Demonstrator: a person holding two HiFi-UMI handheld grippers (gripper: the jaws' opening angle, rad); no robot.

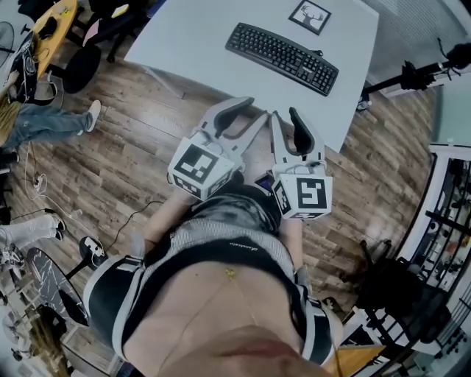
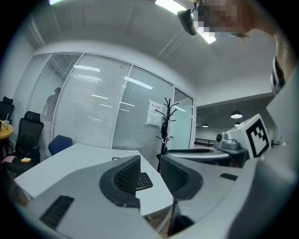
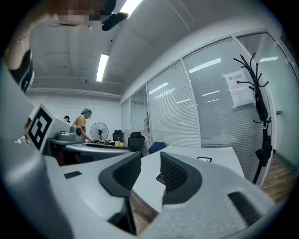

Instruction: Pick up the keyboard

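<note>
- Left gripper first: its jaws are drawn right in, only a slit between the ribbed pads, and nothing is in it.
- Right gripper now: its jaws stand a touch apart with a narrow gap, and nothing is pinched there either. Only tabletop shows between the pads.
- Through the left slit you can just catch a corner of the keyboard, out ahead on the table and clear of the pads.
- From the head view, both grippers sit side by side close to the person's body. They hang over the wooden floor and point at the near edge of the white table.
- Neither one touches the table.
- That black keyboard lies flat on the tabletop, set at a slant and well apart from both sets of fingertips.
- Just beyond it, by the far edge, lies a small framed deer-head picture.
- Further out, a black coat stand is upright by the glass partition, and a blue chair sits behind the table.
</note>
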